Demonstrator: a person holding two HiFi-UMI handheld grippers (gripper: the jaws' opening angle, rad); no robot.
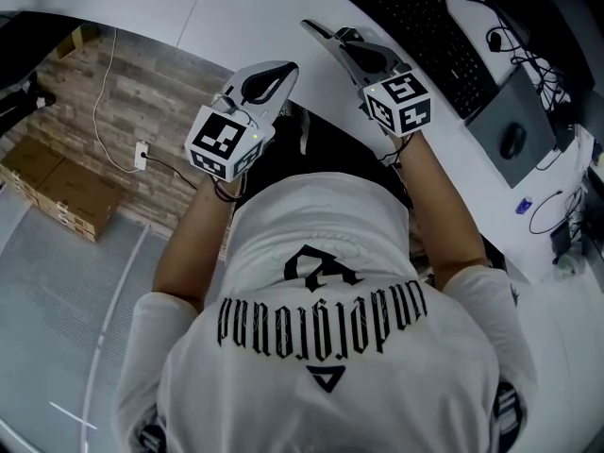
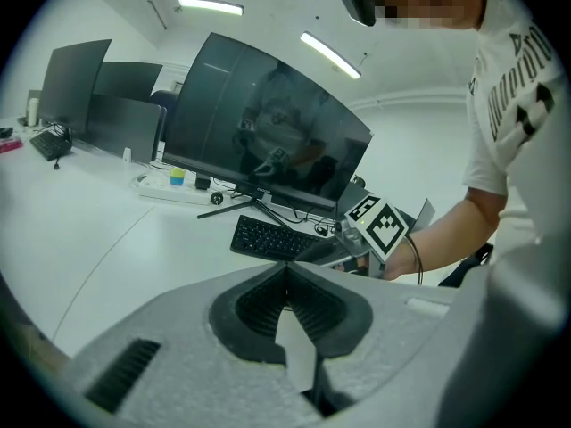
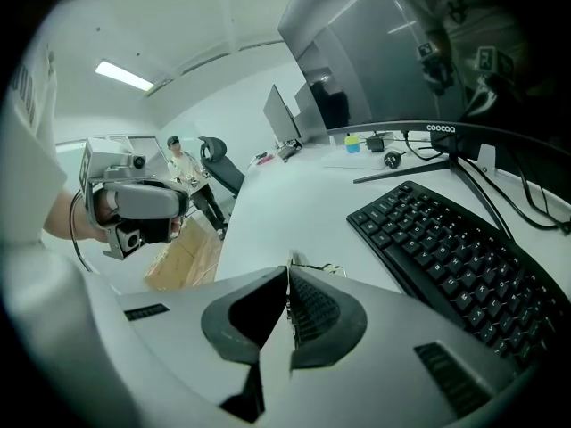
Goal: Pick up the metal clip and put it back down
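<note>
The right gripper (image 3: 288,273) was clenched on the metal clip (image 3: 298,259) beside the keyboard (image 3: 455,266). Only its own view showed the clip's wire loops. The left gripper (image 2: 287,267), farther from the keyboard, was closed on nothing.

A black keyboard (image 1: 415,36) lies on the white counter (image 1: 250,12), with a dark mouse (image 1: 512,141) beside it on a grey pad (image 1: 491,125) — cardboard boxes (image 1: 57,189) sit on the floor below.
</note>
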